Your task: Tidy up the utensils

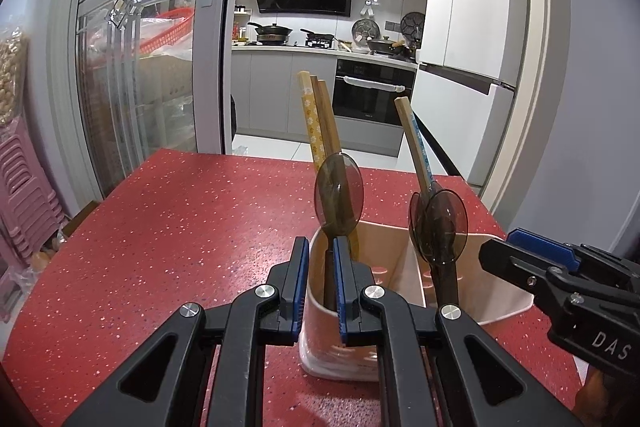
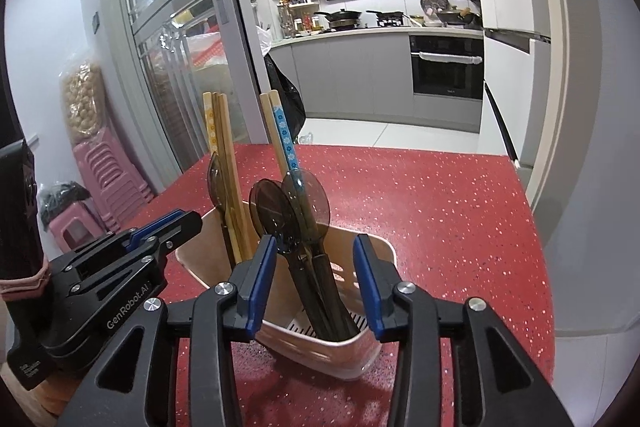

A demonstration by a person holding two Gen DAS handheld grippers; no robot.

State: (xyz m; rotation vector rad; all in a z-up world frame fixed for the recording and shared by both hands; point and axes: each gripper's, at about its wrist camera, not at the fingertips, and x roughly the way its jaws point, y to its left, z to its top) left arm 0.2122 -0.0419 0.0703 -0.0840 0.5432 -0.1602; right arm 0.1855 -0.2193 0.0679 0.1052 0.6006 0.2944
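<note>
Pale pink plastic utensil holder (image 1: 404, 291) stands on red speckled countertop (image 1: 180, 227). Left gripper (image 1: 320, 279) pinches the holder's near-left wall, one blue pad outside, one inside beside the handle of a smoky translucent spoon (image 1: 339, 195). Yellow-patterned and plain wooden chopsticks (image 1: 318, 119) rise from that compartment. Right gripper (image 2: 316, 279) jaws spread, pads clear, straddling the holder's near corner; two smoky spoons (image 2: 288, 211) and blue-patterned chopsticks (image 2: 282, 135) stand between them.
</note>
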